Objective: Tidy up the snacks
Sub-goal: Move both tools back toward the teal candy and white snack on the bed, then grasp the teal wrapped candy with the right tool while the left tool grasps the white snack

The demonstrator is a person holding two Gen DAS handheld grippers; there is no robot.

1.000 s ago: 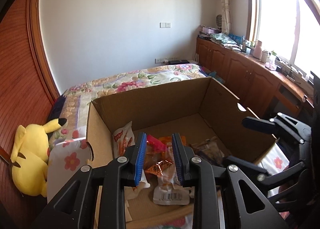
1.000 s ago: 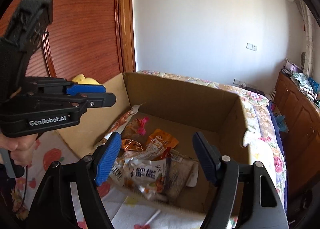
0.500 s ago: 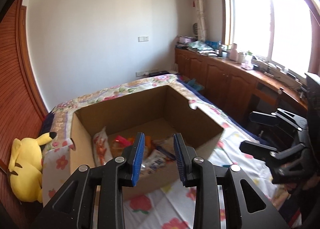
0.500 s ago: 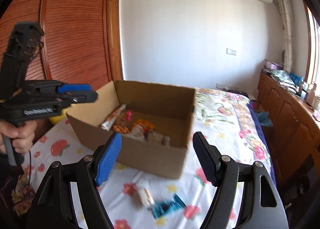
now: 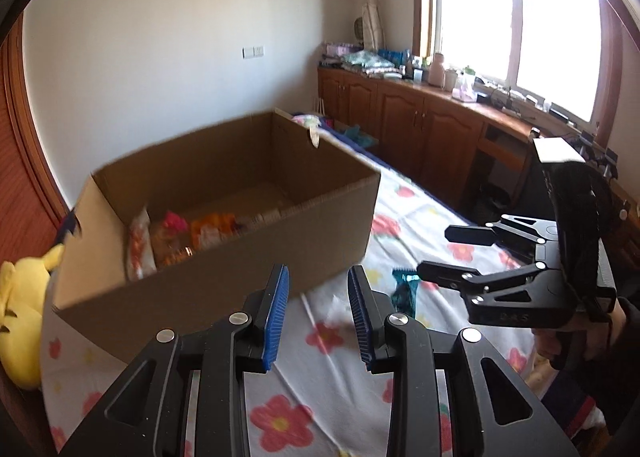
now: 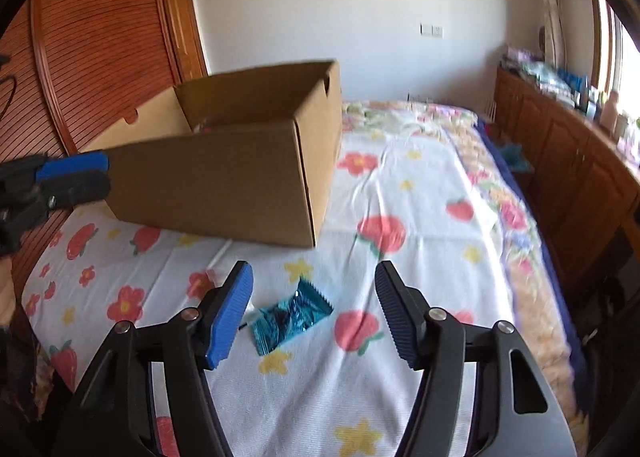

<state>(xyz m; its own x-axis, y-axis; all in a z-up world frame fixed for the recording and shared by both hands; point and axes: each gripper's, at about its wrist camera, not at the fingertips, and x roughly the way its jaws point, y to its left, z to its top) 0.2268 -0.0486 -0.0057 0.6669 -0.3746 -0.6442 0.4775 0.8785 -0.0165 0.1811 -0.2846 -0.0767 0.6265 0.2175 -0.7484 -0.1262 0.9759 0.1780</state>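
An open cardboard box stands on the flowered bed, with several snack packets in its left end. A teal snack packet lies on the sheet in front of the box, a small white packet at its left end. My right gripper hovers over the teal packet; its jaws are closing, with only air between the pads. My left gripper hangs in front of the box's near wall, its pads a narrow gap apart and holding nothing.
A yellow plush toy lies left of the box by the wooden wardrobe doors. Wooden cabinets with cluttered tops line the right side under the window. The flowered sheet stretches right of the box.
Both grippers have drawn back from over the box's inside and sunk toward the sheet in front of it. The teal packet has come into view under the right gripper, whose jaws have narrowed.
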